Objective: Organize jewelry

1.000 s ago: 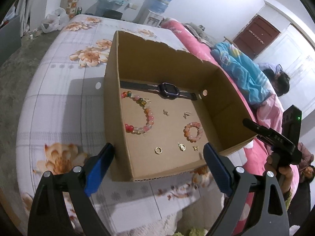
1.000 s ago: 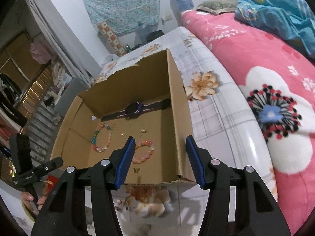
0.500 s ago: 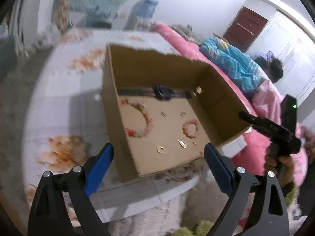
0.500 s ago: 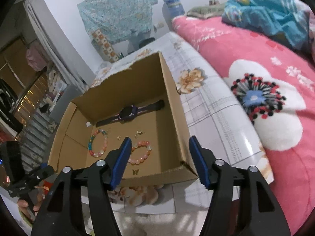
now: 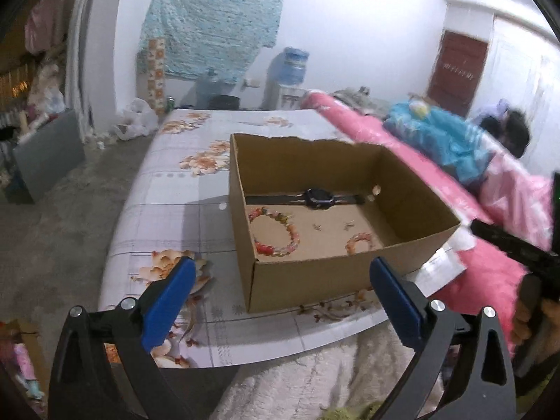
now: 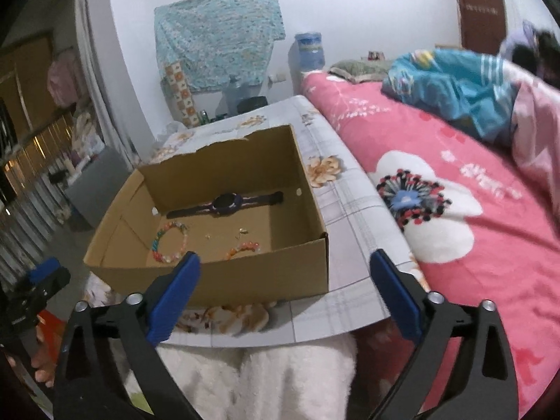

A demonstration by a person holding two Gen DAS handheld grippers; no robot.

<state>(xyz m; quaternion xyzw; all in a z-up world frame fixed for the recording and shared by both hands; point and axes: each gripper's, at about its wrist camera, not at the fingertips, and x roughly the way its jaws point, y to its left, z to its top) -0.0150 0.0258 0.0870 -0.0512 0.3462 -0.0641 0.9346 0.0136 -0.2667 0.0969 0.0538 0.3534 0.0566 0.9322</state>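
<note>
Brown cardboard box (image 5: 308, 280); black watch (image 5: 316, 197); multicoloured bead bracelet (image 5: 276, 234); white, orange-flowered sheet (image 5: 168, 210); pink floral quilt (image 6: 455, 175); blue-padded jaws.

The cardboard box's (image 5: 315, 276) near wall hides the near strip of its floor in both views, cutting off the lower half of the small pink bead bracelet (image 5: 360, 243). The tiny gold pieces (image 5: 316, 226) near the watch (image 5: 318, 197) are too small to identify. In the left wrist view the right claw (image 5: 514, 248) is cut by the right edge, so its opening jaws cannot be seen there. The far right background, including a person (image 5: 507, 133) on the bed, is blurred.
</note>
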